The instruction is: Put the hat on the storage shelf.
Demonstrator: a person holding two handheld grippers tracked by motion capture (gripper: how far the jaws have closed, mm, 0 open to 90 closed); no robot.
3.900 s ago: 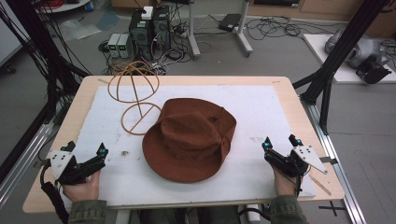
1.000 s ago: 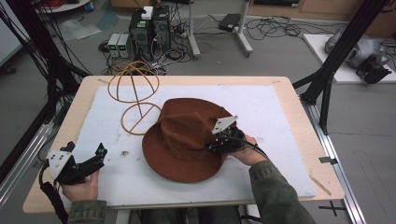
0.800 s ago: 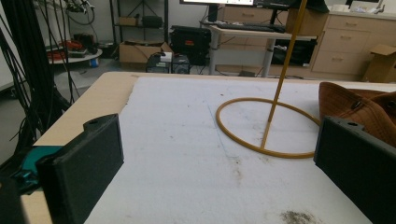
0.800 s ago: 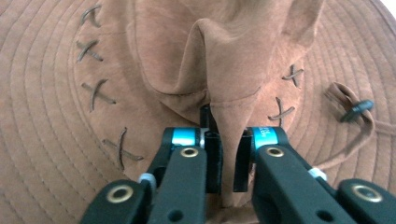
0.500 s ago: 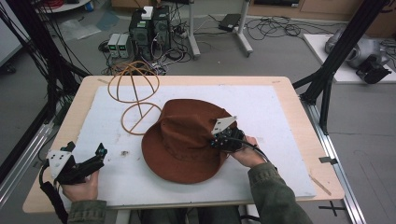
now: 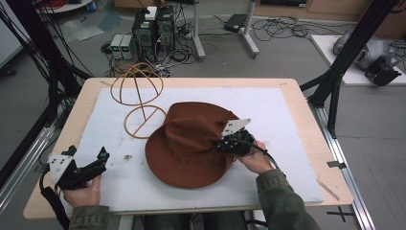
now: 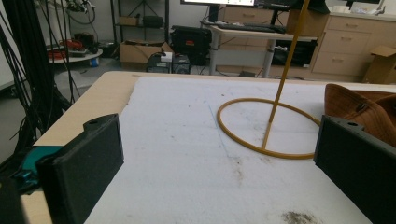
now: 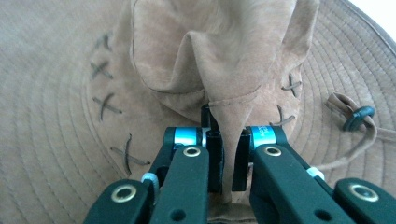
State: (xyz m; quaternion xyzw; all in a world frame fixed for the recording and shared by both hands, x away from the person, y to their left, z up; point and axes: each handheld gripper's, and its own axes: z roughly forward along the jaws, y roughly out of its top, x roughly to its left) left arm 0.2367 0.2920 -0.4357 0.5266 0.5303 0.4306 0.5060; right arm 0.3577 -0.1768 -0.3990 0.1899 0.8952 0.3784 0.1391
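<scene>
Suede fold of the brown hat (image 8: 224, 93) sat pinched in my right gripper (image 8: 227, 161), likely for lifting toward the wire hat stand (image 6: 139, 98) at ten o'clock; my left gripper (image 6: 84, 167) rested open at the table's (image 6: 297, 96) seven o'clock.

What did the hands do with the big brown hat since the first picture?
The right gripper moved from the table's right edge in to the hat and pinched a fold of its crown, jaws shut on the fabric. The crown looks bunched up where it is gripped. The left gripper stayed put near the front left, jaws open. The wire hat stand did not move, and the hat kept its place on the white mat.
</scene>
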